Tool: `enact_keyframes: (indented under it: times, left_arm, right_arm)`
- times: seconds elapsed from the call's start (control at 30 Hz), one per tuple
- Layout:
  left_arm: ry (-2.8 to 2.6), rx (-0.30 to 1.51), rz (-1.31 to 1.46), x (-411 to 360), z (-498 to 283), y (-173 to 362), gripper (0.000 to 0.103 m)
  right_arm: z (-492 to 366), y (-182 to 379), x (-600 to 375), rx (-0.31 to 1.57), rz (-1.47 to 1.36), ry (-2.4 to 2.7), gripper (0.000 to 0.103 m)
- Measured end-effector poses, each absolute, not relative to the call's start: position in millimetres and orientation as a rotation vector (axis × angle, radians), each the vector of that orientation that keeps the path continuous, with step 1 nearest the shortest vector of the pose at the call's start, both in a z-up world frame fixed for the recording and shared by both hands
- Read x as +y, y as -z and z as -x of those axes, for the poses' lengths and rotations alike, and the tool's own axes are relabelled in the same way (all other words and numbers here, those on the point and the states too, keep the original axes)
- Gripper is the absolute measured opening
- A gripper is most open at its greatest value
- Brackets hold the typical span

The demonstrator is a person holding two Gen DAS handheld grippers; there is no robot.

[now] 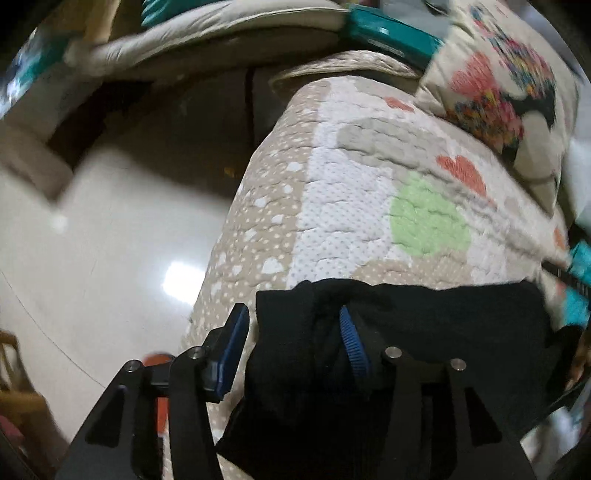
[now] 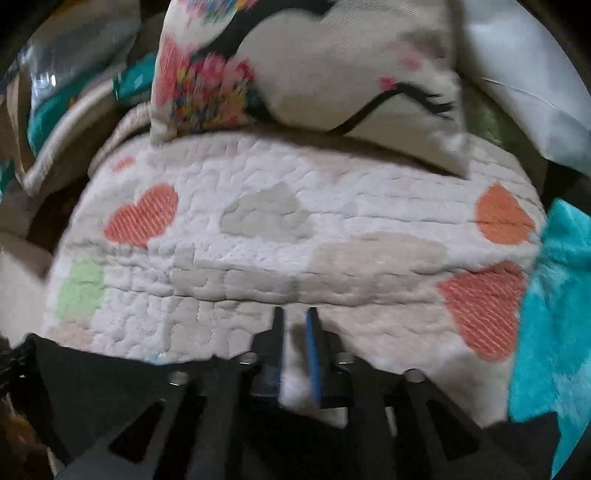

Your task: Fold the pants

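Observation:
The black pants point(image 1: 424, 347) lie bunched on a quilted bedspread point(image 1: 354, 206) with hearts and a green dot. My left gripper point(image 1: 291, 332) is open, its jaws wide apart; the right blue pad point(image 1: 351, 343) is pressed into the black cloth, the left pad point(image 1: 232, 343) stands free beside the pants' edge. In the right wrist view the pants point(image 2: 103, 384) show as a dark edge at the lower left. My right gripper point(image 2: 295, 332) hovers over the bedspread point(image 2: 295, 229) with its pads a narrow gap apart, nothing between them.
A printed pillow point(image 1: 506, 85) point(image 2: 314, 66) lies at the far side of the bed. A turquoise fuzzy blanket point(image 2: 554, 332) lies at the right. The shiny floor point(image 1: 110, 240) lies left of the bed's edge. Teal-trimmed cushions point(image 1: 221, 33) sit beyond.

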State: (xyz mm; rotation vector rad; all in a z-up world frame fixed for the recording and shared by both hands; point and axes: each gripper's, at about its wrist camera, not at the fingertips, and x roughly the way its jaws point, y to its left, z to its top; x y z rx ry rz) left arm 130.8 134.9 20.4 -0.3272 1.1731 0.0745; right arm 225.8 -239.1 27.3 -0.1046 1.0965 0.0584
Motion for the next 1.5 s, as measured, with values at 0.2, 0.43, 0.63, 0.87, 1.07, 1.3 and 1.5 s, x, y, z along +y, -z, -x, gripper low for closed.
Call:
enact_keyframes:
  times: [0.2,0.43,0.63,0.87,1.07,1.3,1.5]
  left_arm:
    - [-0.206,1.102,0.461,181.5,-109.3,-33.3,0.05]
    - [-0.226,1.067,0.703,228.9,-53.0,-12.7,0.05]
    - [-0.062,1.052,0.764,210.8,-39.2,-8.2,0.051]
    - [0.01,1.049,0.683,181.9,-38.5,-7.2,0.054]
    - [-0.003,1.1,0.85,189.4,-37.6,20.3,0.062]
    - [-0.009,1.099,0.825,176.2,-41.6,23.8,0.08]
    - [-0.007,1.145,0.73,169.0,-41.6,19.4,0.052]
  right_arm:
    - [-172.8,-68.6,-269.1,1.01,0.086,-0.019,0.059]
    - [-159.5,-61.7,-220.7,1.051,0.066,-0.172,0.06]
    - [-160.2,-41.9,-94.9,1.164,0.133,-0.524,0.061]
    - [-163.9,-10.4,40.1,1.273,0.372,-0.761,0.07]
    - [-173.3,30.7,101.1,1.346,0.548,-0.814,0.071]
    - [-167.6,68.0,130.0,1.389,0.682,-0.813,0.082]
    - [-147.3,72.3,140.0,1.341,0.83,-0.791,0.045]
